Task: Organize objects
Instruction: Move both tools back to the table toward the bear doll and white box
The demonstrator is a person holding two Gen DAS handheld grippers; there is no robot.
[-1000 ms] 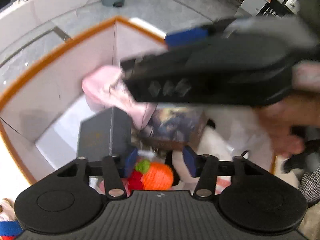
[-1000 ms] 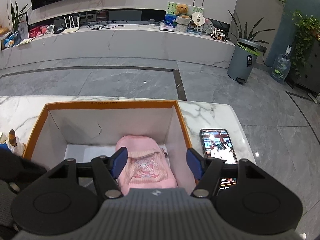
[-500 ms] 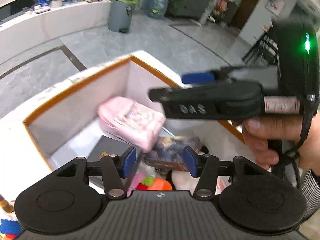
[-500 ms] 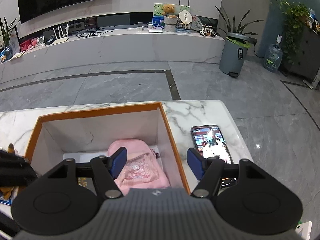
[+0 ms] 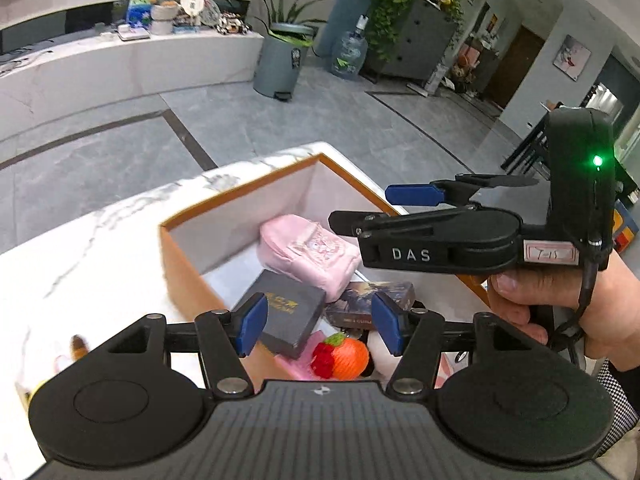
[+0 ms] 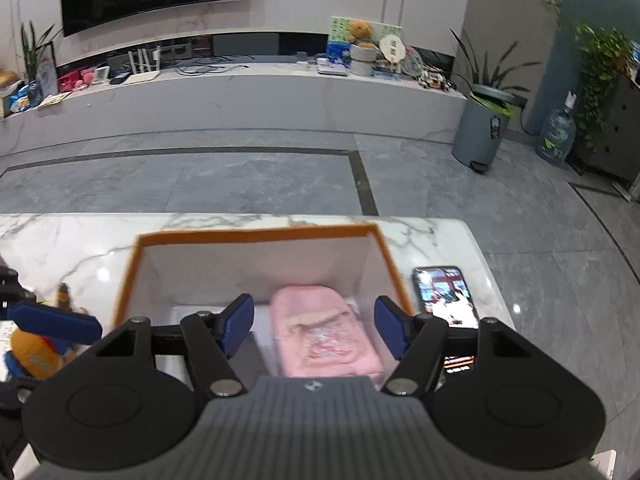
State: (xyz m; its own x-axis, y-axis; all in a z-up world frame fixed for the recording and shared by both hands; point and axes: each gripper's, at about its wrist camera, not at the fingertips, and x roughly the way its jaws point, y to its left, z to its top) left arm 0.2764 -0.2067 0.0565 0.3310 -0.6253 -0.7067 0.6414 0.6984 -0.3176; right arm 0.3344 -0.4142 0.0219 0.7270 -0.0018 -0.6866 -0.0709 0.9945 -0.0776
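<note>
An orange-rimmed box [image 5: 240,216] with white walls stands on the marble table. In it lie a pink pouch [image 5: 308,252], a dark flat box [image 5: 286,316], a picture-printed box [image 5: 372,304] and an orange knitted toy [image 5: 344,358]. My left gripper [image 5: 319,328] hovers above the box's near end with its jaws opening and nothing pressed between them. My right gripper [image 6: 314,328] stands open over the pink pouch [image 6: 324,344], well above it. A hand [image 5: 560,312] holds it at the right of the left wrist view.
A lit phone [image 6: 446,296] lies on the table just right of the box [image 6: 256,236]. Small toys, one yellow [image 6: 32,352], sit on the table to its left, beside my left gripper's blue finger [image 6: 52,322]. Grey floor lies beyond the table's far edge.
My left gripper has risen and drawn back from the box while its jaws widened; the orange knitted toy now lies below them. The right gripper lifted a little, its jaws unchanged.
</note>
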